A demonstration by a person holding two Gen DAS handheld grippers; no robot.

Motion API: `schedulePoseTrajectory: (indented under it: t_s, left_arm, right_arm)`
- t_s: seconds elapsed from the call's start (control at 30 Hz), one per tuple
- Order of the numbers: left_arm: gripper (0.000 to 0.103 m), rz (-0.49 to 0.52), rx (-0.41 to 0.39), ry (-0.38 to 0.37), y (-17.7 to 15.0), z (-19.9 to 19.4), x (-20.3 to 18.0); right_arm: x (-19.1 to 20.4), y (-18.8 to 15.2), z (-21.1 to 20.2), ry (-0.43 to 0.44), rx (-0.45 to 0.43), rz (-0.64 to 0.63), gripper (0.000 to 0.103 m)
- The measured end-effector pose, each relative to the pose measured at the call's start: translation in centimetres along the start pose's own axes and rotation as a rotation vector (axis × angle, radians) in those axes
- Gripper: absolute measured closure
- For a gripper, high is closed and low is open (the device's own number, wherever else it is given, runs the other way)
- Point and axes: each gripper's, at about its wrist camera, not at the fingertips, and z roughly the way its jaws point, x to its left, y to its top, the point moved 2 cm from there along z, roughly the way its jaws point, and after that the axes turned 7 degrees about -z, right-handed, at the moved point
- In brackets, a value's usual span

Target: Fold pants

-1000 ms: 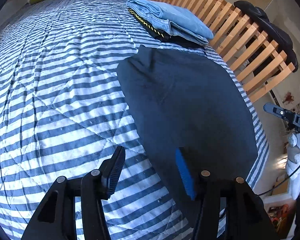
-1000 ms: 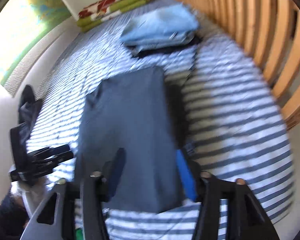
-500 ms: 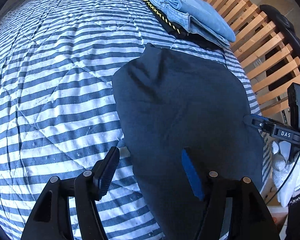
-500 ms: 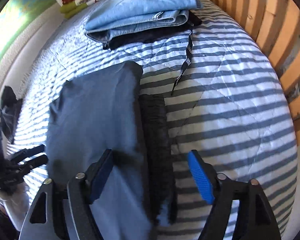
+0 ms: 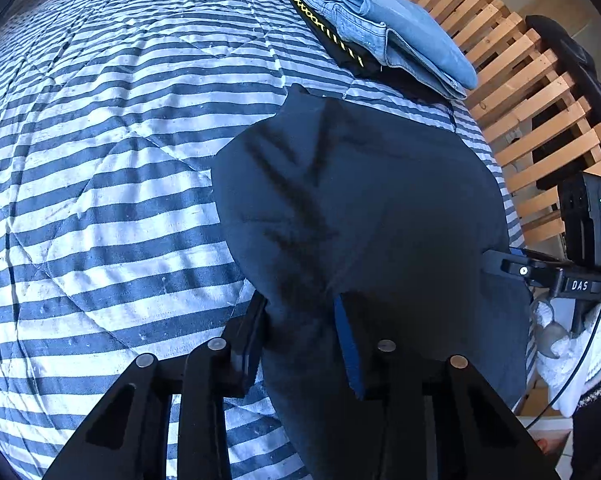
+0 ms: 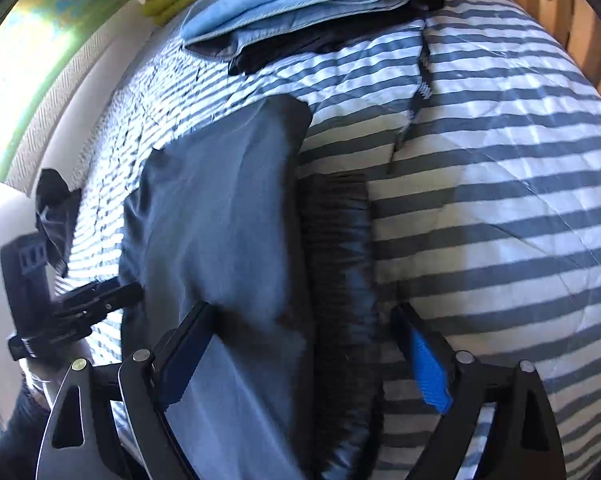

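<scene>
Left gripper (image 5: pixel 300 340) pitched steeply down at near end of dark navy pants (image 5: pixel 360 200), jaws closing with a raised pinch of fabric bunched between the pads; pads look to be meeting the cloth at the left hem edge, so counted as a grip, though full clamp not confirmed. Right gripper (image 6: pixel 300 364) likewise angled down at the same near end, jaws opening wide, straddling the gathered elastic waistband (image 6: pixel 336 248) and the flat panel beside it; nothing pinched, blue pad (image 6: pixel 428 372) clear of the cloth and over the quilt. Pants lying flat, already doubled lengthwise, on striped quilt (image 5: pixel 100 200), long axis running away from both cameras toward folded light-blue jeans (image 5: pixel 380 32) stacked on a black garment with yellow trim (image 5: pixel 320 28) at the far side by the wooden slatted rail (image 5: pixel 520 80). Placement reads as deliberate: finished stack parked far and well apart from the working area, current pair near for reach. One gripper per corner of the near end suggests a fold of that end over toward the far end. Judgement: left side ahead of right; right needs to settle onto waistband edge and close before any lift, otherwise fold goes skewed. Risk: thick gathered waistband slipping from a shallow bite.
</scene>
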Motion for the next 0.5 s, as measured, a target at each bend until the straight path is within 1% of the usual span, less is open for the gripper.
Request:
schedulePoseTrajectory:
  t_s: [0.03, 0.07, 0.1, 0.13, 0.17, 0.2, 0.23, 0.27, 0.3, 0.33, 0.37, 0.4, 0.43, 0.47, 0.5]
  left_arm:
    - [0.075, -0.003, 0.002, -0.005, 0.1, 0.1, -0.1]
    - [0.08, -0.004, 0.002, -0.009, 0.1, 0.2, -0.2]
    - [0.085, 0.001, 0.002, -0.013, 0.2, 0.4, -0.6]
    - [0.086, 0.017, 0.001, -0.014, 0.1, 0.4, -0.8]
    - [0.086, 0.03, -0.002, -0.012, 0.3, 0.6, -1.4]
    - [0.086, 0.043, -0.007, -0.014, 0.2, 0.5, -1.5]
    - [0.085, 0.054, -0.013, -0.016, 0.2, 0.3, -1.7]
    - [0.079, 0.056, -0.016, -0.011, 0.2, 0.3, -1.7]
    - [0.063, 0.042, -0.015, -0.001, 0.3, 0.5, -1.5]
    - [0.061, 0.01, -0.003, -0.022, 0.6, 1.0, -1.2]
    - [0.061, -0.008, -0.016, -0.044, 0.7, 0.9, -0.9]
    - [0.064, -0.01, -0.018, -0.047, 0.9, 1.0, -1.0]
    - [0.074, -0.001, -0.023, -0.039, 1.1, 1.2, -1.3]
    - [0.09, -0.001, -0.017, -0.042, 1.2, 1.4, -1.4]
    - [0.092, -0.016, -0.012, -0.061, 1.3, 1.5, -1.6]
  right_arm:
    - [0.3, -0.2, -0.1, -0.024, 0.004, -0.021, 0.011]
    - [1.0, -0.1, 0.1, -0.045, 0.012, -0.05, 0.017]
    - [1.4, -0.1, 0.0, -0.057, 0.017, -0.07, 0.028]
    - [1.6, -0.1, -0.1, -0.07, 0.024, -0.077, 0.03]
    - [1.6, -0.1, -0.3, -0.064, 0.028, -0.077, 0.034]
    - [1.4, -0.1, -0.6, -0.049, 0.028, -0.074, 0.037]
    - [1.1, -0.2, -0.9, -0.027, 0.029, -0.065, 0.039]
    - [0.9, -0.2, -0.9, -0.013, 0.028, -0.063, 0.04]
    - [0.7, -0.2, -0.9, -0.002, 0.026, -0.059, 0.039]
    - [0.5, -0.2, -0.5, 0.005, 0.026, -0.041, 0.038]
    - [0.3, -0.2, -0.1, 0.019, 0.025, -0.018, 0.033]
    - [0.4, -0.1, -0.2, 0.018, 0.006, -0.015, 0.031]
    - [0.7, -0.1, 0.0, -0.015, 0.002, -0.025, 0.032]
    - [1.2, -0.1, 0.2, -0.045, -0.001, -0.039, 0.035]
    - [1.6, -0.2, 0.2, -0.072, -0.009, -0.048, 0.039]
